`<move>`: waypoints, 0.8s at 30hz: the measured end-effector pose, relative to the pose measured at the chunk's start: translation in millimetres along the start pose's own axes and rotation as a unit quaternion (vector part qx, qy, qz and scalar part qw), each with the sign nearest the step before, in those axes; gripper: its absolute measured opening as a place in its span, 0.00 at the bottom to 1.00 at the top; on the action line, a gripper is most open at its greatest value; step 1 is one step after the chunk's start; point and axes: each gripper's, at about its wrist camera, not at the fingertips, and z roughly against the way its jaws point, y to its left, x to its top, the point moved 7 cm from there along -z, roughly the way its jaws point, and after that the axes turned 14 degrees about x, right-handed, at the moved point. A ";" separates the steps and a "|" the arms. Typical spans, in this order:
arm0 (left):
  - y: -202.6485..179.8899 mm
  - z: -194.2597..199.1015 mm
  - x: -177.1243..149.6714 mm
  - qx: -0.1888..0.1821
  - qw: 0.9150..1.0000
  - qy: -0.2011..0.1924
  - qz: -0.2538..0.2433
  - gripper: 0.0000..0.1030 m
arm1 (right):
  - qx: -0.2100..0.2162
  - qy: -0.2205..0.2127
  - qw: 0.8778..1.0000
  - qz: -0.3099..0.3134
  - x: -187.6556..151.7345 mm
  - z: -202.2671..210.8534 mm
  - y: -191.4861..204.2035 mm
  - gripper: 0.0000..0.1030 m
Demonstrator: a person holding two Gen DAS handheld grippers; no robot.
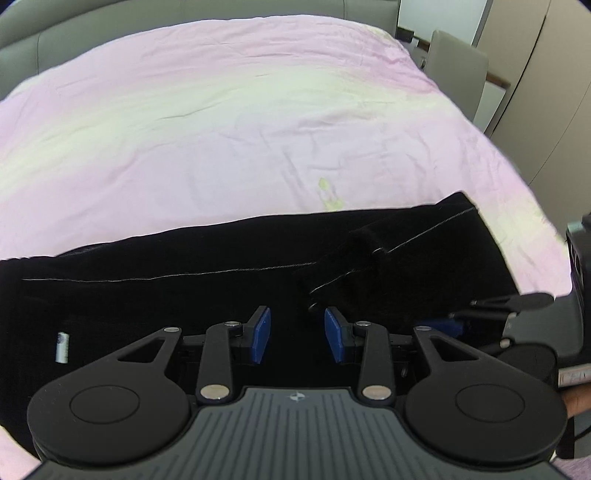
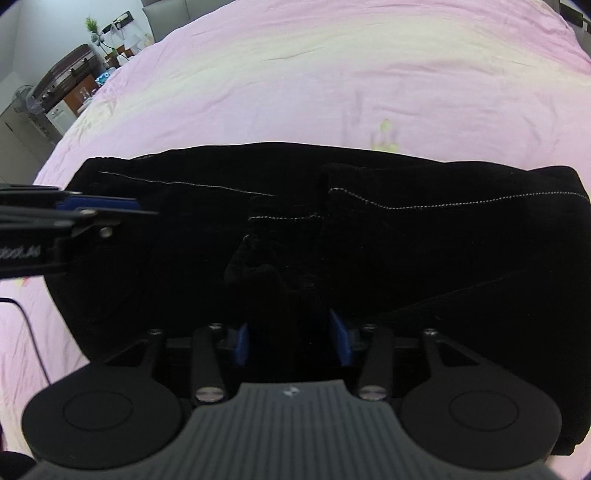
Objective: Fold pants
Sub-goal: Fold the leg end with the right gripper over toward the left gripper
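Black pants (image 1: pixel 221 291) with pale stitching lie folded in a broad band across the near part of a pink bed; they also fill the right wrist view (image 2: pixel 406 251). My left gripper (image 1: pixel 297 334) is open just above the pants, blue pads apart, nothing between them. My right gripper (image 2: pixel 293 341) is open, its blue pads on either side of a raised bunch of black cloth. The right gripper also shows at the right edge of the left wrist view (image 1: pixel 513 306). The left gripper shows at the left of the right wrist view (image 2: pixel 99 206).
The pink and pale yellow bed cover (image 1: pixel 240 129) stretches far beyond the pants. A grey headboard (image 1: pixel 110 22) stands behind. A beige chair (image 1: pixel 458 70) and wardrobe stand right of the bed. A dresser with a plant (image 2: pixel 74 74) stands at the left. A black cable (image 2: pixel 29 332) lies on the cover.
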 end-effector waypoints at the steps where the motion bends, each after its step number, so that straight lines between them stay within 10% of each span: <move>1: -4.0 1.9 -0.3 -0.013 1.000 -0.004 0.009 0.40 | 0.007 0.005 1.000 0.006 -0.1 5.7 2.2 0.48; 17: -61.6 -82.3 4.4 -0.039 0.995 0.048 0.083 0.69 | -0.139 0.003 0.990 -0.007 -31.3 135.7 -120.3 0.60; 24: -79.9 -60.9 14.6 0.023 0.999 0.011 0.047 0.14 | -0.141 0.002 0.990 -0.029 -48.8 143.6 -149.0 0.60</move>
